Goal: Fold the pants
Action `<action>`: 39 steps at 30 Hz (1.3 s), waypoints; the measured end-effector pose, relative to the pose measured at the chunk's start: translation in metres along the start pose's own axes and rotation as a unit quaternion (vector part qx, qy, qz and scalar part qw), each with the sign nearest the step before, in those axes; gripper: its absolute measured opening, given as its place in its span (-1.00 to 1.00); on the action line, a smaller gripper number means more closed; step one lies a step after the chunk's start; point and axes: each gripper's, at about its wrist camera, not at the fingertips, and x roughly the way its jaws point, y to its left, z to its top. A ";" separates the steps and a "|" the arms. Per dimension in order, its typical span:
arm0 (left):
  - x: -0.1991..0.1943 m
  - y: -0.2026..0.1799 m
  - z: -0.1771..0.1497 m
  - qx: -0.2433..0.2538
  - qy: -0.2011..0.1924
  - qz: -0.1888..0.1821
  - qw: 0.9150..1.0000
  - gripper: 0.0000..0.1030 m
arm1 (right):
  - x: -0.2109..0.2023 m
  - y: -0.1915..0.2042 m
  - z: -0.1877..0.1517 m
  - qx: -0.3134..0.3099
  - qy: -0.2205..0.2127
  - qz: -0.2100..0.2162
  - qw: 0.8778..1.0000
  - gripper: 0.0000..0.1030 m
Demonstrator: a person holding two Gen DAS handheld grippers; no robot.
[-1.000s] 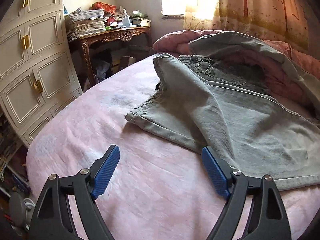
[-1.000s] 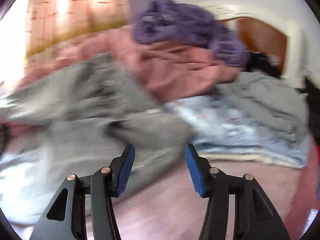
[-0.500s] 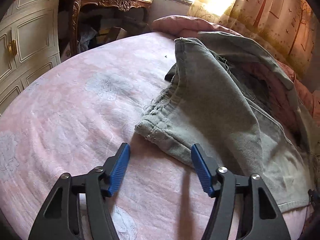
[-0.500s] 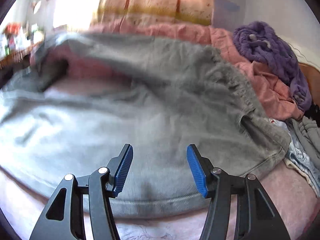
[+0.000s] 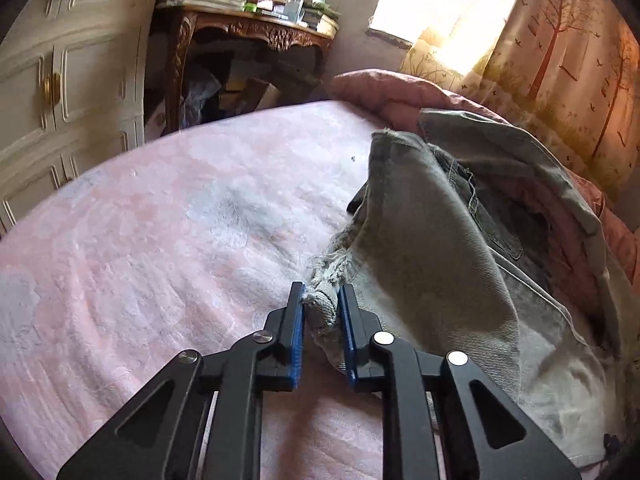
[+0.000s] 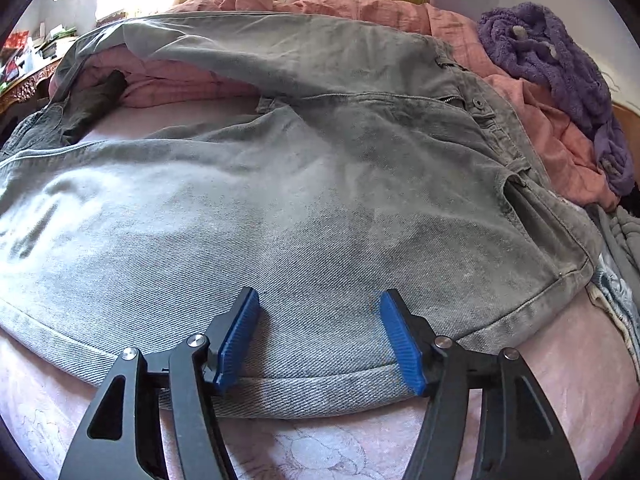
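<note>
Grey denim pants (image 6: 320, 184) lie spread across the pink bed, waistband with button at the right, one leg draped over a pink quilt. In the left wrist view the pants (image 5: 420, 264) show a frayed leg hem. My left gripper (image 5: 322, 300) is closing on that hem, the bunched frayed cloth pinched between the blue pads. My right gripper (image 6: 319, 294) hovers low over the pants' near folded edge close to the waist. Its jaws are opening, with flat cloth lying beneath and between the fingers, the pads not pressing on it.
The pink bed cover (image 5: 160, 220) stretches left of the pants. Beyond the bed stand a white wardrobe (image 5: 60, 92) and a carved wooden desk (image 5: 256, 28) piled with papers. A pink quilt (image 6: 360, 4), a purple fleece garment (image 6: 560, 60) and more clothes (image 6: 624, 248) crowd the right side.
My left gripper moved up to the frayed hem and its jaws drew in around it. My right gripper swung over and down to the pants' near edge, its jaws widening a little.
</note>
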 end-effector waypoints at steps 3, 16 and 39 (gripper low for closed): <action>-0.020 -0.012 0.003 0.056 -0.059 0.082 0.993 -0.71 | 0.000 -0.002 0.000 0.002 0.000 0.004 1.000 0.27; -0.012 0.011 0.004 0.069 -0.053 0.179 0.980 -0.68 | 0.003 -0.003 0.002 0.007 0.004 0.007 1.000 0.33; -0.125 -0.057 -0.006 0.088 -0.200 0.027 0.975 0.85 | 0.004 -0.007 0.002 0.022 0.003 0.030 0.999 0.49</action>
